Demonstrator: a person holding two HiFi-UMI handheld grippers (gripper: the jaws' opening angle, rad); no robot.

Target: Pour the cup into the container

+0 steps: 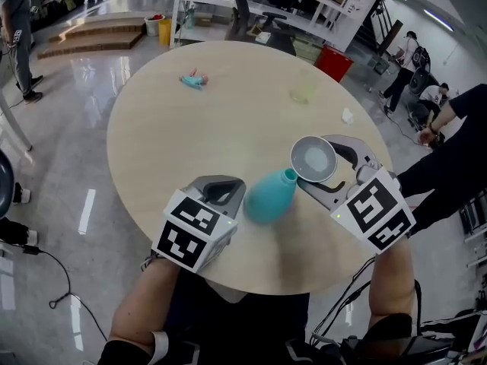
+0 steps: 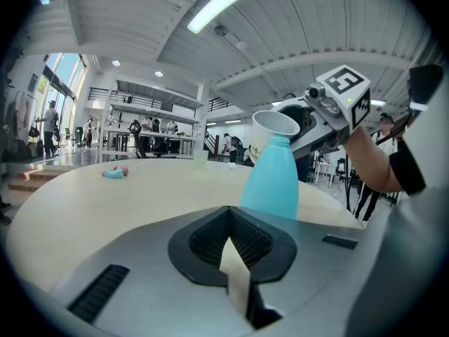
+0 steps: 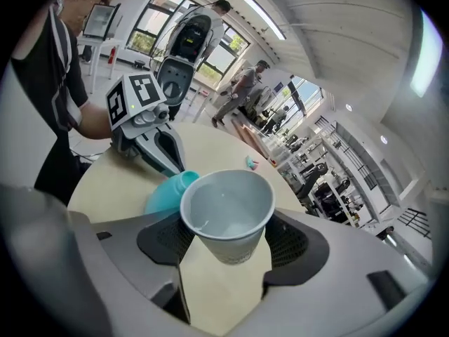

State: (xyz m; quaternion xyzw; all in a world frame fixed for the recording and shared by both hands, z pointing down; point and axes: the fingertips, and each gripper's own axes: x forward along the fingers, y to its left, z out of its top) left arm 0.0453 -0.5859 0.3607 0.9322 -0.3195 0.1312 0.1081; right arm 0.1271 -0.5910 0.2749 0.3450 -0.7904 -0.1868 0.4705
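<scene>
What the cup (image 3: 228, 213) holds is hard to make out. This white paper cone, pinched by the right claw (image 3: 228, 239), leans its rim toward the narrow neck of the smooth teal container (image 2: 273, 181), upright on the pale round bench (image 1: 190, 135). The left claw (image 2: 226, 220) is pressed together, empty.

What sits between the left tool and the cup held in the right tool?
The teal container stands between the left tool and the cup, its neck close beside the cup's rim. The head view shows this best.
</scene>
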